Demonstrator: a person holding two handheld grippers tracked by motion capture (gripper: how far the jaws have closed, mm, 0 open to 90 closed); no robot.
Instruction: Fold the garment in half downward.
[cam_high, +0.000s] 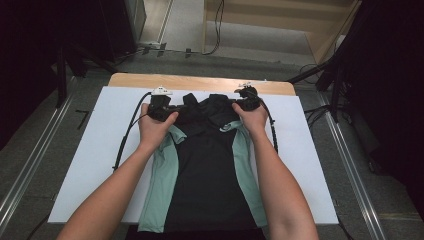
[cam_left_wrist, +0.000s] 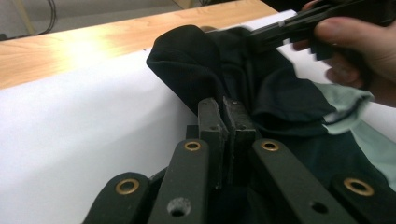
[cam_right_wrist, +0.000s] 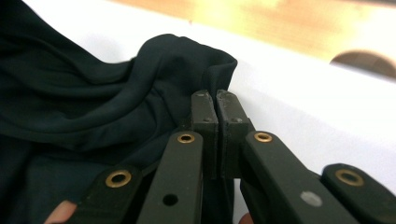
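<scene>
Lying flat on the white sheet (cam_high: 90, 165) that covers the bench (cam_high: 200, 81), a black shirt (cam_high: 210, 170) with mint-green side panels is seen from the high view, its bottom edge toward the person and its top end toward the far side. Both upper corners of it are gripped. The left gripper (cam_high: 172, 107) is held at the top left corner, and in the left gripper view its jaws are pressed fully together with a fold of the black fabric (cam_left_wrist: 196, 65) pinched between them, pretty much no gap left. The right gripper (cam_high: 241, 104) is held at the top right corner, and in the right gripper view the jaws are likewise clamped tight on a bunched-up bit of the cloth (cam_right_wrist: 140, 79), right by the edge where the white sheet starts. The fabric between the two grippers is rumpled and slightly raised, while the rest of the shirt is spread smooth down the middle of the sheet.
</scene>
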